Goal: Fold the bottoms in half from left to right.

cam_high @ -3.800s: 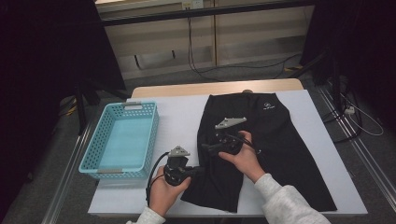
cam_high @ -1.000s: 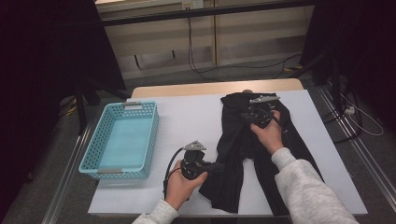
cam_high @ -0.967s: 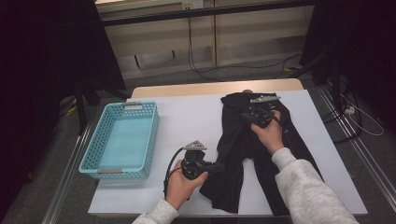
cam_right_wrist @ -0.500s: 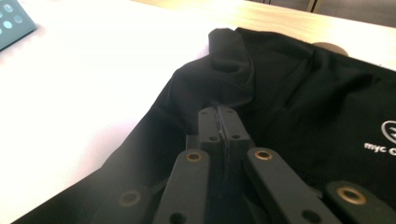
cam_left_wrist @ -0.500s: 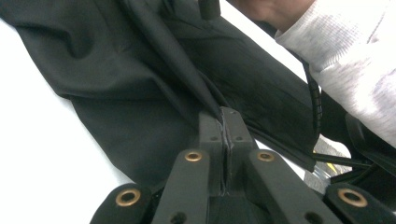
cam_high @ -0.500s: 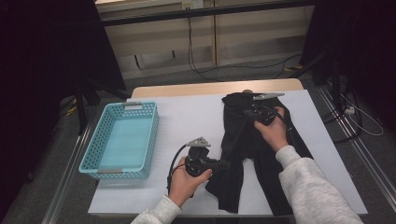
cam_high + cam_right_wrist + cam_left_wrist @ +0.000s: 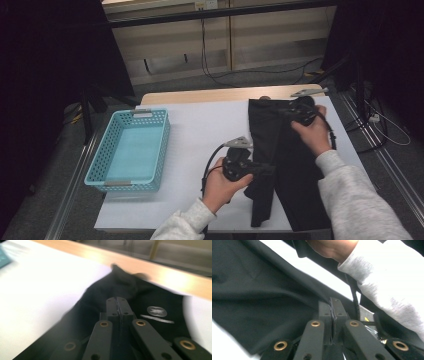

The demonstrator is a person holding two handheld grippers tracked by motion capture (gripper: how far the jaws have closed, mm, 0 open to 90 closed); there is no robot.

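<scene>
A black garment (image 7: 295,170) lies lengthwise on the right part of the white table (image 7: 200,130), folded into a narrow strip. My left gripper (image 7: 270,169) points right and is shut on the cloth's near left edge. In the left gripper view the pads (image 7: 333,306) pinch a thin fold of the black garment (image 7: 262,290), which drapes away from them. My right gripper (image 7: 282,111) points left at the garment's far end, shut on the cloth there. In the right gripper view its jaws (image 7: 117,302) are shut, with the garment (image 7: 155,325) and its small grey logo (image 7: 156,311) just beyond.
A turquoise mesh basket (image 7: 142,114) with nothing in it stands on the table's left side. The table's far edge is a bare wooden strip (image 7: 215,95). A white sleeve (image 7: 392,282) of the right arm crosses the left gripper view. Cables run over the floor behind.
Both hands have moved to the right and risen a little, drawing the garment's left edge with them. The strip of cloth now lies farther right and narrower.
</scene>
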